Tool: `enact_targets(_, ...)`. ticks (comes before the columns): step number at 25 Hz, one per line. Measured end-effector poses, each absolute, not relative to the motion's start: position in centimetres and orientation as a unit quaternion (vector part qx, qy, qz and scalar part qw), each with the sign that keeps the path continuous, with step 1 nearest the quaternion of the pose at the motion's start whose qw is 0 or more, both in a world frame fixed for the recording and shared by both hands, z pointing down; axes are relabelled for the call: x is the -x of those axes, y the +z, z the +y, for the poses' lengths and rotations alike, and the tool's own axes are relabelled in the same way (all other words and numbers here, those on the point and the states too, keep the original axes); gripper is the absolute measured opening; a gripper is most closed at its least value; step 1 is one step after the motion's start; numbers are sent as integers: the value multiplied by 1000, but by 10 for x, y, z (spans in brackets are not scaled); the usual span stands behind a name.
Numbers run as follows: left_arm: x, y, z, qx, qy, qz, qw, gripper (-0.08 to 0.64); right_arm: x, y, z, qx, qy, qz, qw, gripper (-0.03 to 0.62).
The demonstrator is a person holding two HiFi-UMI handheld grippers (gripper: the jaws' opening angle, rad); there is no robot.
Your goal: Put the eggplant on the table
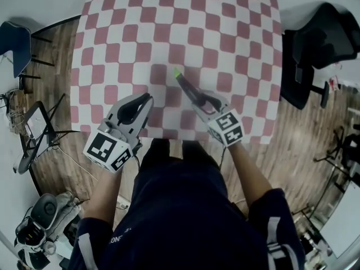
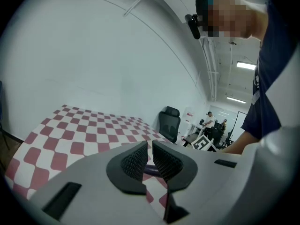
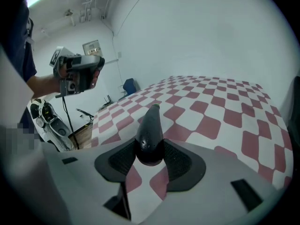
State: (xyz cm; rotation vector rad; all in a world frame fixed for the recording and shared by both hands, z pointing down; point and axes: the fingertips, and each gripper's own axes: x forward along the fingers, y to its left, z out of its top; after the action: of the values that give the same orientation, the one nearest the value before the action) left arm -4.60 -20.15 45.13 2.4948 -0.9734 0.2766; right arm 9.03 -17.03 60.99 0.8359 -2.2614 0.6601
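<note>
A dark purple eggplant with a green stem tip sticks out forward from my right gripper, which is shut on its thick end. It hangs above the near part of the table, which is covered by a red-and-white checkered cloth. In the right gripper view the eggplant sits clamped between both pads of the right gripper, tip pointing at the cloth. My left gripper hovers over the table's near edge, to the left of the eggplant. The left gripper is shut, and I see nothing held in it.
A black office chair stands right of the table and a blue chair at the far left. Black tripod stands and a white machine sit on the wooden floor at the left. People work at desks in the background.
</note>
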Motion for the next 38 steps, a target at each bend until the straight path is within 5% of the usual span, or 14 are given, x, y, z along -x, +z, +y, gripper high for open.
enact_targets(24, 36, 472, -194, -896, 110, -358, 239, 52, -93, 686, -147, -287, 207, -832, 428, 202)
enact_targets(38, 40, 444, -191, -908, 96, -350, 211, 52, -100, 614, -164, -334, 212, -852, 343, 259)
